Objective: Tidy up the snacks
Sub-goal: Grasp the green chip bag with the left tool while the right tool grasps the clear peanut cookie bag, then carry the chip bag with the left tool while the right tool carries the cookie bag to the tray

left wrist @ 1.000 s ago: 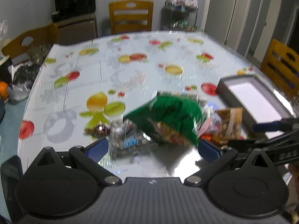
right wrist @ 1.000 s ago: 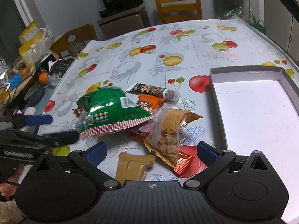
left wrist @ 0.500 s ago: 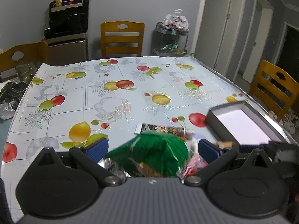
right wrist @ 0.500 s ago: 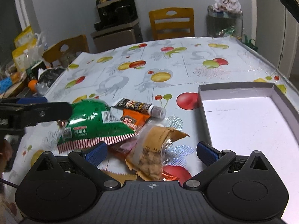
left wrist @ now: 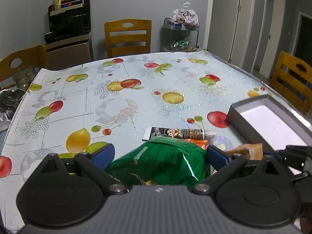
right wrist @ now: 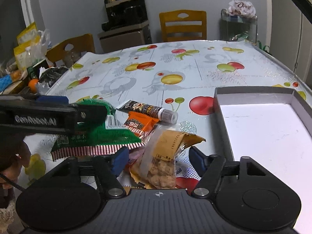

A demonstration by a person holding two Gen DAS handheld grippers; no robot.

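Note:
A green snack bag [left wrist: 163, 161] lies between the jaws of my left gripper [left wrist: 159, 154], which stand wide on either side of it. In the right wrist view the left gripper's fingers [right wrist: 52, 115] sit over the green bag [right wrist: 97, 134]. My right gripper [right wrist: 159, 159] is narrowing around a clear brown bag of nuggets [right wrist: 163, 159]; its pads are close to the bag, contact unclear. A black tube packet [right wrist: 148, 110] and an orange packet [right wrist: 140, 124] lie behind. The grey box [right wrist: 263, 124] with a white floor stands at the right.
The fruit-print tablecloth [left wrist: 136, 89] covers the table. Wooden chairs [left wrist: 127, 37] stand at the far side, left and right. A dark appliance on a cabinet [left wrist: 68, 23] and a wire rack [left wrist: 181, 33] stand by the wall. Clutter lies off the left edge [right wrist: 29, 62].
My left gripper moved forward and lower over the green bag, which now fills the space between its jaws. My right gripper dropped toward the brown bag and its jaws have narrowed.

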